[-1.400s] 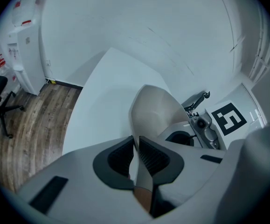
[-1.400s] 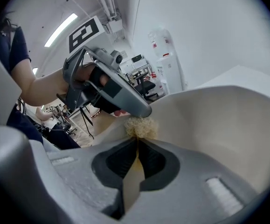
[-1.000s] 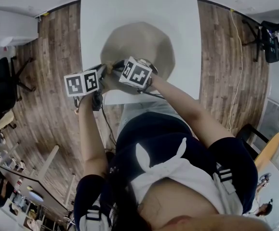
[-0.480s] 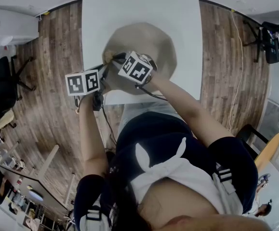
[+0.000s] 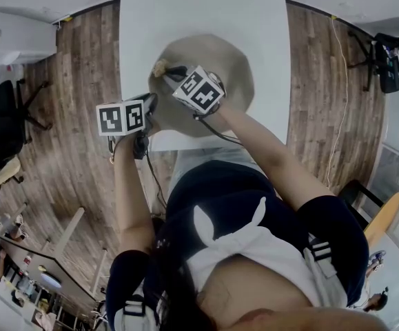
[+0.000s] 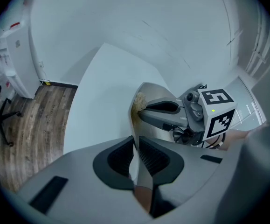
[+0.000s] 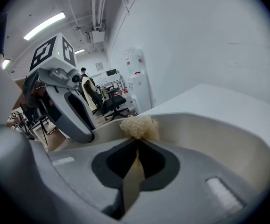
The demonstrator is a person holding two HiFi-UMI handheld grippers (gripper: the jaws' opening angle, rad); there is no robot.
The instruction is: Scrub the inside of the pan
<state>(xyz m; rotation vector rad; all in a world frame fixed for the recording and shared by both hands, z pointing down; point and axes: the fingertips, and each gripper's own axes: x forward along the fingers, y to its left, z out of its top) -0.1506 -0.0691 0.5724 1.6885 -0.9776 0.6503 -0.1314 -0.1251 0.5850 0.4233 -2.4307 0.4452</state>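
Observation:
A beige pan [image 5: 216, 57] rests on the white table [image 5: 199, 5]. My left gripper [image 5: 149, 107] is shut on the pan's near-left rim; in the left gripper view the thin rim [image 6: 134, 146] runs edge-on between the pads. My right gripper [image 5: 167, 72] reaches into the pan and is shut on a pale fibrous scrubber [image 5: 160, 67]. The scrubber [image 7: 139, 126] presses against the pan's inner wall [image 7: 214, 134] at its left side, just ahead of my right gripper [image 7: 138, 141]. In the left gripper view the scrubber [image 6: 138, 101] shows at the tip of the right gripper [image 6: 143, 108].
The table's near edge [image 5: 185, 143] lies just behind the pan, close to the person's body. Wood floor [image 5: 82, 81] flanks the table, with office chairs [image 5: 385, 61] further out. The left gripper's body [image 7: 72, 111] sits close beside the scrubber.
My right gripper has carried the scrubber along the pan's left wall, away from the person. The left gripper and the pan have stayed put.

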